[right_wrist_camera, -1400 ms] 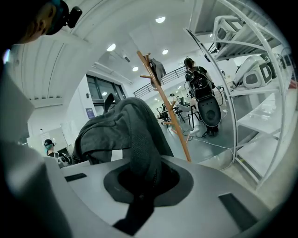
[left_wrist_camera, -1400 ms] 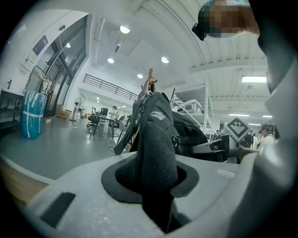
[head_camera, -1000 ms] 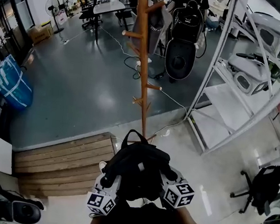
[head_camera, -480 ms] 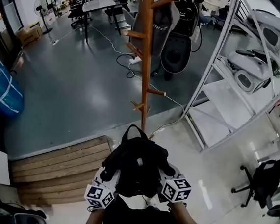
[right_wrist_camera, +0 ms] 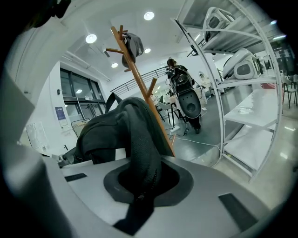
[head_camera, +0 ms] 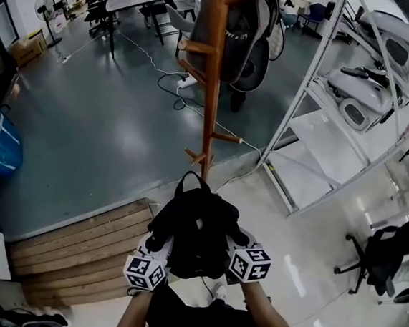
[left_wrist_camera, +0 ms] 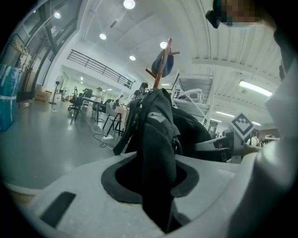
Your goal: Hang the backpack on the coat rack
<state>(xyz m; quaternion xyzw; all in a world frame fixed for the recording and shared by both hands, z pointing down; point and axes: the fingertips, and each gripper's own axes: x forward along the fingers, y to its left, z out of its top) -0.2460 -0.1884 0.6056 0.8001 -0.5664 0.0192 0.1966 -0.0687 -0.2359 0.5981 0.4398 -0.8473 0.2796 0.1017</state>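
I hold the backpack [head_camera: 196, 234] in the air, near the rack [head_camera: 212, 88] but not yet hung. Left tool [head_camera: 154, 251] and right tool [head_camera: 238, 243] each clench a strap. Hooking it onto a peg remains.

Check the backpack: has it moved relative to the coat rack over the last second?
Yes. The backpack has come closer to the coat rack: in the head view the gap between its top loop and the rack's lowest pegs has narrowed.
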